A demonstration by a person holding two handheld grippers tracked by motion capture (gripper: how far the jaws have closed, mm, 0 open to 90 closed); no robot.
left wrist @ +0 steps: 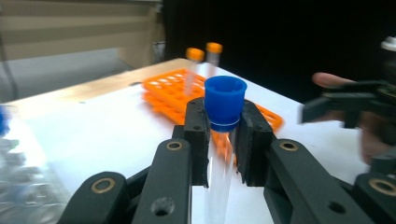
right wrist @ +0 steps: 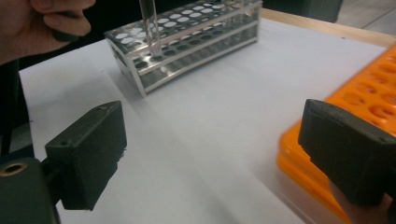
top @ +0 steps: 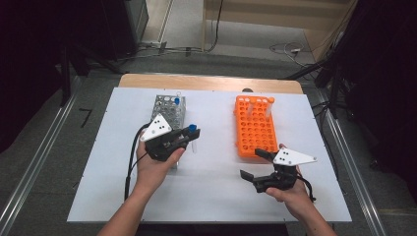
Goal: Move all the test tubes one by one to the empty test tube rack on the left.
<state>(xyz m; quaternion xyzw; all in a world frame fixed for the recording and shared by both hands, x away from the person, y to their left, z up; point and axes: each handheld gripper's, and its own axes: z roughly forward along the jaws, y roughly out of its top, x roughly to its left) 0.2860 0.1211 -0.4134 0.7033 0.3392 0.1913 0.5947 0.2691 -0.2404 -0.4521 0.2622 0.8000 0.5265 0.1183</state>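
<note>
Your left hand (top: pixel 156 164) reaches in from the bottom edge of the high view, forearm angled up and slightly right, and carries the left gripper (top: pixel 189 133) above the white mat (top: pixel 211 191), just in front of the steel rack (top: pixel 168 108). Its jaws point right, toward the orange rack (top: pixel 254 129), and are clamped on a tube (left wrist: pixel 223 140) just below the cap (left wrist: pixel 225 100). The grey plate on top of the gripper faces up.

Your right hand (top: pixel 290 189) sits low on the right of the mat, near the front corner of the orange rack. The right gripper (top: pixel 254 164) points left. Its jaws stand wide apart with nothing between them; in the right gripper view its pads (right wrist: pixel 91 151) frame bare mat, with the orange rack's edge (right wrist: pixel 373 88) just beside the right-hand pad.

The tube is clear plastic with a blue screw cap, held roughly upright. Its body hangs below the pads, clear of the mat. The cap is ribbed and stands above the jaw tops. In the left gripper view the tube's lower body is blurred.

Two orange-capped tubes (top: pixel 269 105) stand at the far end of the orange rack. A blue-capped tube (top: pixel 177 101) stands in the steel rack.
</note>
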